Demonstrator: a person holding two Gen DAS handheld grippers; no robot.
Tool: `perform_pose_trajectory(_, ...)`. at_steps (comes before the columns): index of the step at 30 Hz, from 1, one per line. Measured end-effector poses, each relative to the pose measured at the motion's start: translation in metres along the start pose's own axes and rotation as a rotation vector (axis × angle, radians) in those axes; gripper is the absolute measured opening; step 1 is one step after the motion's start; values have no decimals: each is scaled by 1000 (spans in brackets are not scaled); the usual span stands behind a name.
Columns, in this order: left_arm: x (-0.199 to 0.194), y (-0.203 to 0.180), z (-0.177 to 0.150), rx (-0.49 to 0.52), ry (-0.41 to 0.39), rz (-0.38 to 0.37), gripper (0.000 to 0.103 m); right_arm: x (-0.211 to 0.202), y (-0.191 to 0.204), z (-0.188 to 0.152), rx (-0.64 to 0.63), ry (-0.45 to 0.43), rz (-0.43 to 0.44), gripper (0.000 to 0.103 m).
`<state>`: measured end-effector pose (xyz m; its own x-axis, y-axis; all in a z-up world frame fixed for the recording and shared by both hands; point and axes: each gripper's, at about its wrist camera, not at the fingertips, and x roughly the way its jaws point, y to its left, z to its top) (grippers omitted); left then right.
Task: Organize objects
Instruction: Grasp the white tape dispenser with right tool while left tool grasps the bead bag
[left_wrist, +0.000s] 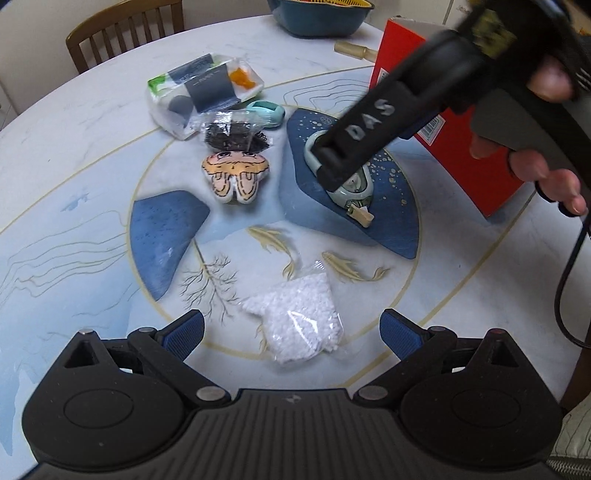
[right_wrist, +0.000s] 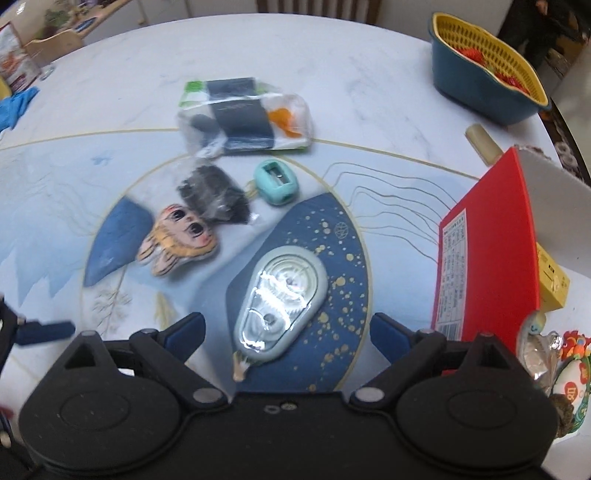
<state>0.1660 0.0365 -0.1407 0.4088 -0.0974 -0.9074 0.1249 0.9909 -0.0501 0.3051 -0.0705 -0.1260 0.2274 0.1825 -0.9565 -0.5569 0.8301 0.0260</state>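
A pale green correction-tape dispenser (right_wrist: 282, 301) lies on the round table, between the open fingers of my right gripper (right_wrist: 286, 330); in the left wrist view the dispenser (left_wrist: 352, 184) sits under the right gripper (left_wrist: 334, 162). My left gripper (left_wrist: 291, 328) is open and empty above a clear bag of white beads (left_wrist: 295, 319). A cartoon-face plush (left_wrist: 236, 175), a bag of black bits (left_wrist: 234, 131), a teal sharpener (left_wrist: 267, 112) and a clear pouch of items (left_wrist: 205, 92) lie further back.
A red box (right_wrist: 484, 254) stands open at the right. A blue basin with a yellow strainer (right_wrist: 484, 70) sits at the far right edge, with a beige cylinder (right_wrist: 482, 144) near it. A wooden chair (left_wrist: 123, 33) stands behind the table.
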Motion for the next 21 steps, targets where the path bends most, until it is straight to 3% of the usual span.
perform_pose_trajectory(11,12,-4,-1,10,0,27,100,24,-4,6,47,31,-26,89)
perform_pose_trajectory(18,15,-2,1,-14,1,26,87,29,5,7,22,35,-32,89)
perform_pose_trajectory(21,14,-2,3,-14,-9,32,75,29,6,7,22,29,-35,85)
